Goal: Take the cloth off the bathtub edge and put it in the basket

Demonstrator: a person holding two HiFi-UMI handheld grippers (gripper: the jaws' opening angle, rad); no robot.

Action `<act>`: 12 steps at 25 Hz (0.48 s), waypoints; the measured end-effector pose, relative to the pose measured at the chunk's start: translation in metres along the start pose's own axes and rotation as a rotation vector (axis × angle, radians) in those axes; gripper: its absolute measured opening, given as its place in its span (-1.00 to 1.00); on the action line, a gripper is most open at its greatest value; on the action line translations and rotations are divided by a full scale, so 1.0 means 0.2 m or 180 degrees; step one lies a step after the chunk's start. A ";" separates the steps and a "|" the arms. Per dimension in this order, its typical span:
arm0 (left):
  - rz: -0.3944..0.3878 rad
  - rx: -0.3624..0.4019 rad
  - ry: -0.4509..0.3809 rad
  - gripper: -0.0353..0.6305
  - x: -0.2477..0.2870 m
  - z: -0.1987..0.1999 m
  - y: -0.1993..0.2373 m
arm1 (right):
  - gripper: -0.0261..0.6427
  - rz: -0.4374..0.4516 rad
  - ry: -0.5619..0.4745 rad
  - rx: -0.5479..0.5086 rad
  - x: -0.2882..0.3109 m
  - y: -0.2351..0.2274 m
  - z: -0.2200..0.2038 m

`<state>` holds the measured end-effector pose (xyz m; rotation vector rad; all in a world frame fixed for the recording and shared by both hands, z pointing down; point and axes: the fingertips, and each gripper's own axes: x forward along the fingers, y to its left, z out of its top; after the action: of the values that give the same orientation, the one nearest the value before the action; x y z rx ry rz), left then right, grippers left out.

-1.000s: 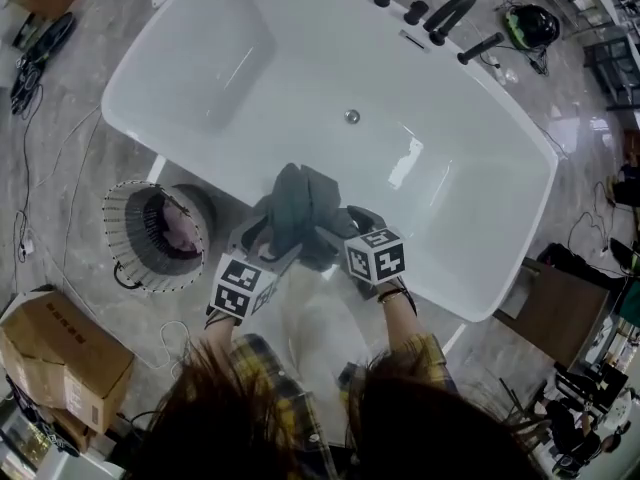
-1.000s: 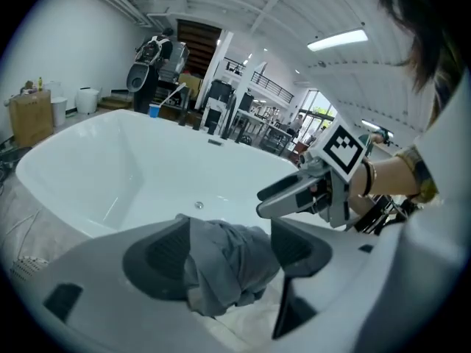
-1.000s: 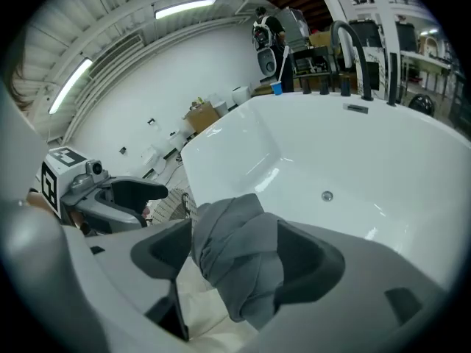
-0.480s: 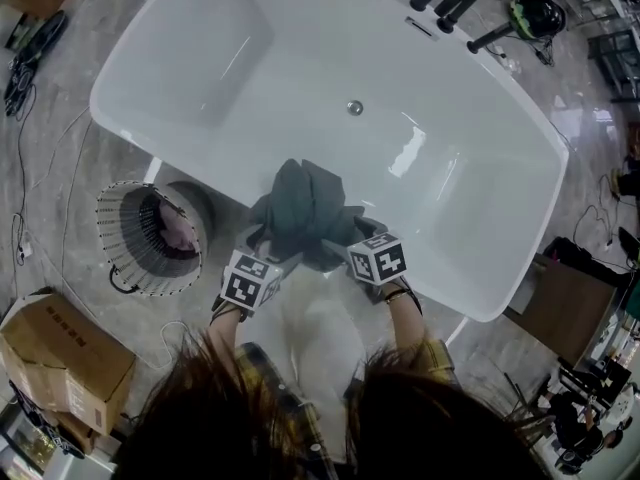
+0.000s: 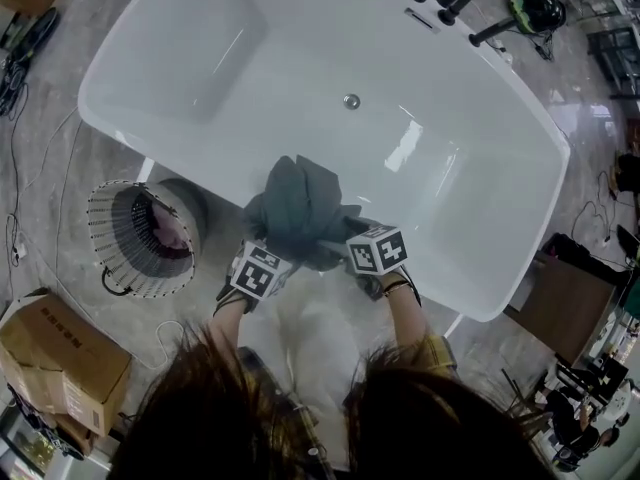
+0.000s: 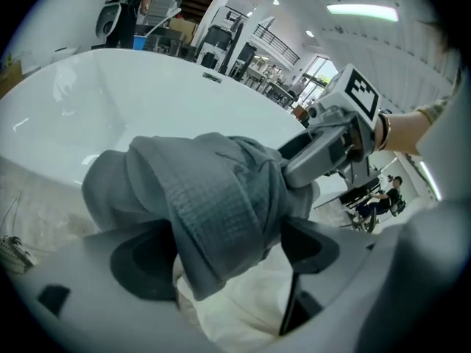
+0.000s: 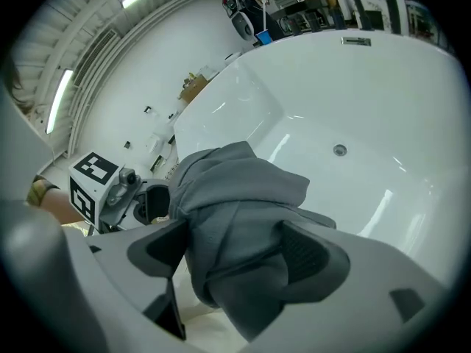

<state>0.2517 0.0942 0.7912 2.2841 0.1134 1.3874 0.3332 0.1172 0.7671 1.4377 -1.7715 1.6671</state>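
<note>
- The grey cloth [image 5: 300,203] lies bunched over the near edge of the tub [image 5: 200,58]. Part of it slumps into the white basin and part hangs down the outer side toward the person.
- The left tongs [image 5: 264,238] are at the tub's near edge, on the left side of the cloth. Their jaws gape as wide as they go and have just been spreading.
- From the left tongs [image 6: 224,250], a thick fold of cloth [image 6: 213,197] hangs down between the two dark pads. The pads stand off to either side and nothing is pinched.
- The right tongs [image 5: 342,232] are at the same edge, on the cloth's right side, close to the left pair. Their jaws have also just been spreading and now stand fully apart.
- From the right tongs [image 7: 234,254], the cloth [image 7: 235,204] fills much of the gap between the pads and drapes down in front of them. It is loose and not clamped.
- Each pair shows in the other's view, just across the heap of cloth.
- The basket [image 5: 140,238], round and wire-sided, stands on the floor outside the tub's near-left wall, well apart from the cloth.
- A cardboard box [image 5: 60,358] sits on the floor farther out from that side of the tub.
</note>
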 end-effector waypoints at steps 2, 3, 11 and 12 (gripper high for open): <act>-0.0003 -0.0009 0.0042 0.31 0.02 0.01 0.00 | 0.24 0.0059 0.0009 0.0001 0.01 0.01 0.00; -0.0016 -0.0022 0.0066 0.31 0.02 0.01 -0.01 | 0.24 0.0083 0.0017 0.0002 0.01 0.01 -0.01; -0.0010 -0.0063 0.0233 0.30 0.00 0.02 -0.04 | 0.09 0.0243 0.0153 -0.0105 0.02 0.05 0.00; 0.0001 -0.0056 0.0239 0.30 0.00 0.02 -0.04 | 0.05 0.0257 0.0167 -0.0152 0.02 0.07 0.00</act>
<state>0.2575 0.0996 0.7864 2.2184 0.1244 1.4689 0.3211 0.1129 0.7626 1.3064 -1.8503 1.6739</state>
